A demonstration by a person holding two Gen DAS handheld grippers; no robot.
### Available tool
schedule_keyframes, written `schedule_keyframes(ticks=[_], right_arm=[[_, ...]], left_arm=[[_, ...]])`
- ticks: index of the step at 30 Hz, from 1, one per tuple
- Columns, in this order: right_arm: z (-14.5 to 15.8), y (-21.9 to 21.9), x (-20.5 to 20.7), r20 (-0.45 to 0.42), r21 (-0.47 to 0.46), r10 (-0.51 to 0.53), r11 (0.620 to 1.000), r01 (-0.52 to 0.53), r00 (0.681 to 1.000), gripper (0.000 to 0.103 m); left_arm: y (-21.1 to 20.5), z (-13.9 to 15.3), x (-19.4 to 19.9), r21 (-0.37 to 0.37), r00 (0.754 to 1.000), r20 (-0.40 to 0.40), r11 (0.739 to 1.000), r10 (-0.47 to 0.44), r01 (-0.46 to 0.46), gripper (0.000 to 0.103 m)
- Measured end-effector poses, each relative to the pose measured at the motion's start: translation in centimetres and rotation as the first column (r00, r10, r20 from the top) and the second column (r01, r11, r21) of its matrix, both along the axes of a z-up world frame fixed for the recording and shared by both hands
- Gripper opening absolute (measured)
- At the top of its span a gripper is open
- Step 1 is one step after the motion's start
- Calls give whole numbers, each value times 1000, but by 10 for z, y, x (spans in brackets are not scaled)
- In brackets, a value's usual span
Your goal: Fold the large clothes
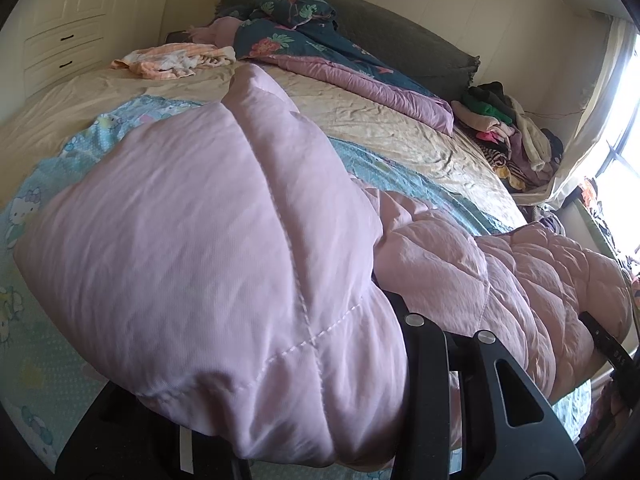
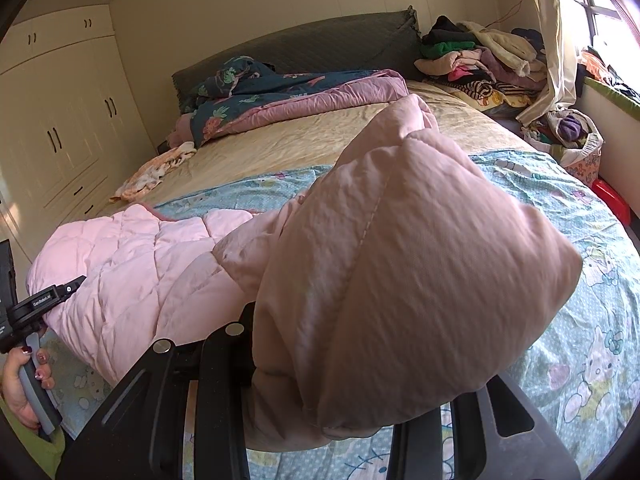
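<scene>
1. Nearest us, our left gripper is clamped on a thick bunch of the pink quilted comforter; the cloth billows over the jaws and hides the fingertips.
2. Our right gripper grips another bunch of the same pink comforter, which drapes over its fingers in the same way.
3. Between the two bunches, the comforter sags in a band that rests on the near edge of the bed.
4. In the right wrist view, a hand holds the left gripper's grey handle, at the comforter's left end.
5. Under the comforter lies a light blue cartoon-print sheet, spread over the bed's near half.
6. Beyond it on the bed, a small peach towel lies on the beige cover.
7. At the bed's head, a dark floral duvet is heaped against the grey headboard.
8. At the bed's far window-side corner sits a pile of clothes.
</scene>
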State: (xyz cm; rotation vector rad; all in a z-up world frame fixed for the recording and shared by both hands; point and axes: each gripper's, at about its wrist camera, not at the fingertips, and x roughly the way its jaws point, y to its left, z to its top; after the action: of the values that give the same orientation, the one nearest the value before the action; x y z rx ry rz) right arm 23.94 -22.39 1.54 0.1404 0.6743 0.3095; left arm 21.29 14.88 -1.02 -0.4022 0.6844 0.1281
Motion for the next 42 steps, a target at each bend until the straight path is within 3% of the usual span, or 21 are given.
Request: schedule_keyframes(ticks=[42], right_arm=[[-3,0,-48,-11,10,-23,1000,23,1000,32]], left_arm=[[1,-16,-44,4,999,-13,999,-42,42,32]])
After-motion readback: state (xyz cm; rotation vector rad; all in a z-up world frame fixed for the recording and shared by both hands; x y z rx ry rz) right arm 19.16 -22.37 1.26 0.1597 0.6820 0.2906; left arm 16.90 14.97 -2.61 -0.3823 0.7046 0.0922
